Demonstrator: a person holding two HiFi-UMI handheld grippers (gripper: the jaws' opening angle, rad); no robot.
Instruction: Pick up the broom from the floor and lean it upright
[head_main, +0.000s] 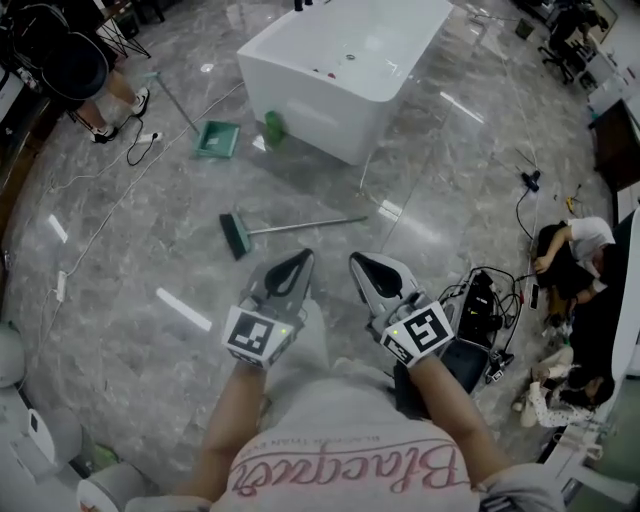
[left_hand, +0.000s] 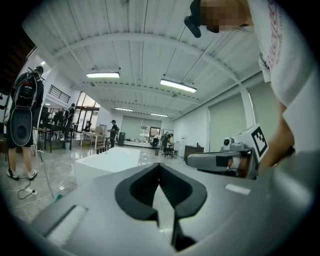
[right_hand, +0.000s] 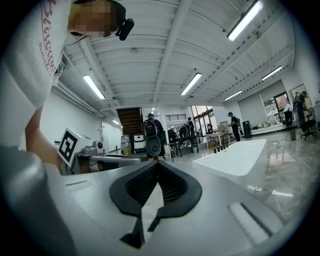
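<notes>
The broom (head_main: 290, 227) lies flat on the grey marble floor, its green head (head_main: 237, 236) to the left and its thin metal handle running right. My left gripper (head_main: 303, 257) and right gripper (head_main: 357, 262) hover side by side just short of the handle, both pointing level. Each is shut with nothing between its fingers. In the left gripper view the black pads meet at the tip of the left gripper (left_hand: 160, 165), with the right gripper (left_hand: 225, 161) beside it. The right gripper view shows the right gripper (right_hand: 157, 163) with its tips together too. The broom is hidden in both gripper views.
A white bathtub (head_main: 345, 60) stands beyond the broom, with a green dustpan (head_main: 217, 138) and a green bottle (head_main: 273, 128) beside it. A person (head_main: 75, 65) stands far left, another (head_main: 575, 245) sits at right. Black equipment and cables (head_main: 480, 300) lie by my right arm.
</notes>
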